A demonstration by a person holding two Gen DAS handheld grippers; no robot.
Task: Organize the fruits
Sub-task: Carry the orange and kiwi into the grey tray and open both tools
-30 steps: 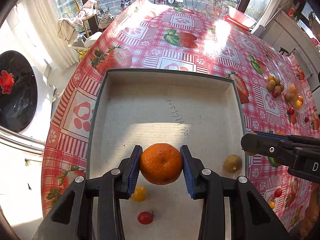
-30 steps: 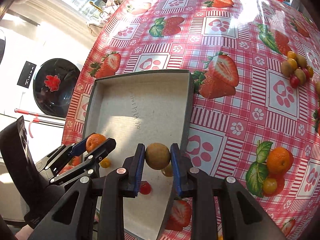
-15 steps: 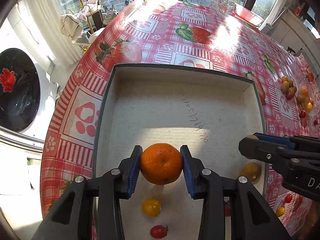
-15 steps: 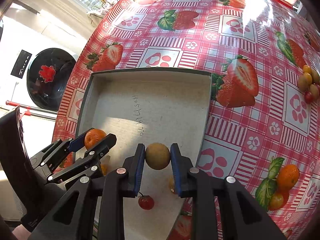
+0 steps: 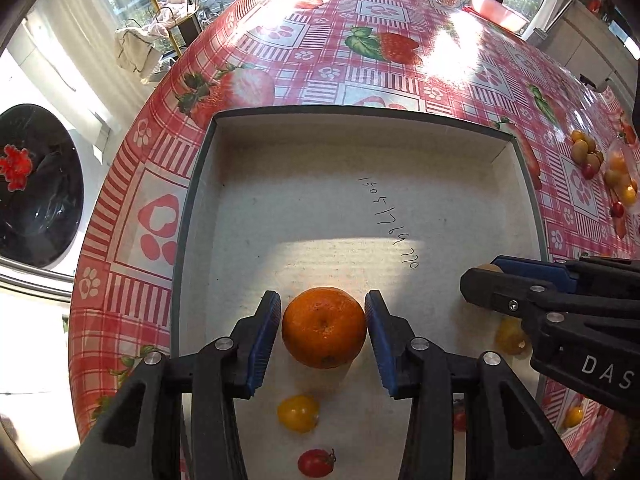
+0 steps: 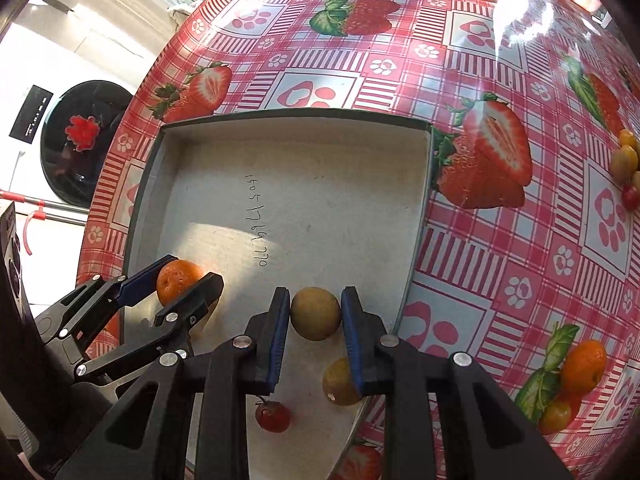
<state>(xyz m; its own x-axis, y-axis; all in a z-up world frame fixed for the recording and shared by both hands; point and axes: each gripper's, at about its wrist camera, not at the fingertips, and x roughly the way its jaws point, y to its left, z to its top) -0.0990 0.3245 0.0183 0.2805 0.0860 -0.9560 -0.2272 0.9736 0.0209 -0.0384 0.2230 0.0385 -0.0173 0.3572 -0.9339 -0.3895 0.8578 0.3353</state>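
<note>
Your left tongs (image 5: pixel 323 338) have just been opening: the orange (image 5: pixel 324 327) sits between the blue pads with a sliver of gap on each side, so it is let go and rests low in the tray (image 5: pixel 192 216), directly under the tips. The way out for that hand is probably straight up. Your right tongs (image 6: pixel 315 314) pinch the brownish round fruit (image 6: pixel 315 313), close above the tray floor near the right wall, just ahead of another yellowish fruit (image 6: pixel 338 384) and a cherry tomato (image 6: pixel 273 416) (neither fruit has a long axis to mind). Whether the brown fruit touches the floor you cannot tell; the tongs hide its underside. More fruit (image 6: pixel 626 160) waits on the counter (image 6: pixel 480 264), partly cut off by the frame edge.
</note>
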